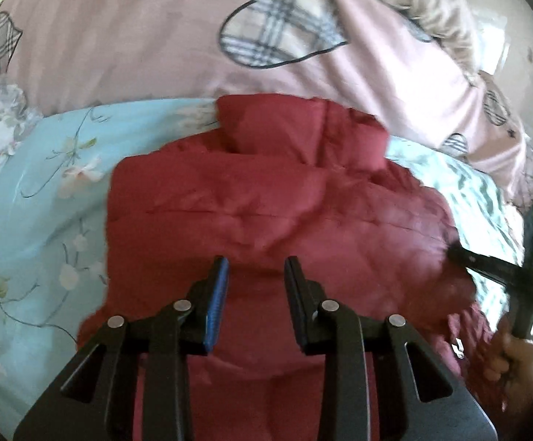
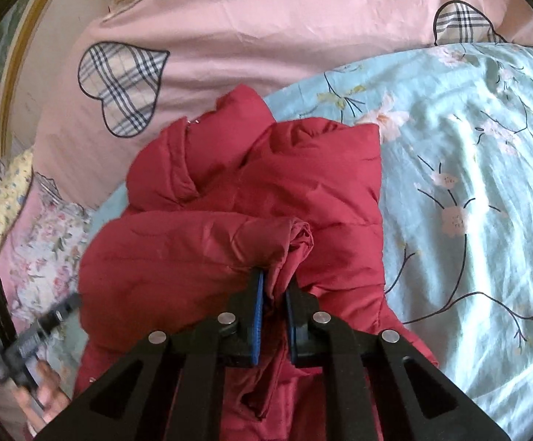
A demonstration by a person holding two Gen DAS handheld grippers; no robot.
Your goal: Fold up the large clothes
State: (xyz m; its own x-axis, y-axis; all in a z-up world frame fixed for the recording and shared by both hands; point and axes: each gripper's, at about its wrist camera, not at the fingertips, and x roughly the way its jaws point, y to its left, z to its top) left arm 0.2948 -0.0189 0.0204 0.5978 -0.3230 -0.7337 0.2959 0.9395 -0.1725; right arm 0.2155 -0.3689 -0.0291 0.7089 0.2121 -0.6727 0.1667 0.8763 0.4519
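Observation:
A red padded jacket [image 1: 266, 213] lies on a light blue floral sheet [image 1: 38, 202], collar toward the pink quilt. My left gripper [image 1: 256, 262] is open and empty, hovering over the jacket's middle. In the right wrist view the jacket [image 2: 200, 242] is bunched, with a sleeve folded across its body. My right gripper [image 2: 276, 282] is shut on a bunched fold of the jacket's red fabric [image 2: 297, 242] at the sleeve end. The right gripper also shows in the left wrist view [image 1: 457, 253] at the jacket's right edge, blurred. The left gripper shows at the lower left of the right wrist view [image 2: 64, 305].
A pink quilt with plaid hearts [image 1: 273, 29] lies bunched behind the jacket, also in the right wrist view [image 2: 126, 84]. A beige fuzzy item [image 1: 435, 3] sits on it. A floral pillow [image 2: 46, 257] lies at the left. Blue sheet [image 2: 468, 202] spreads to the right.

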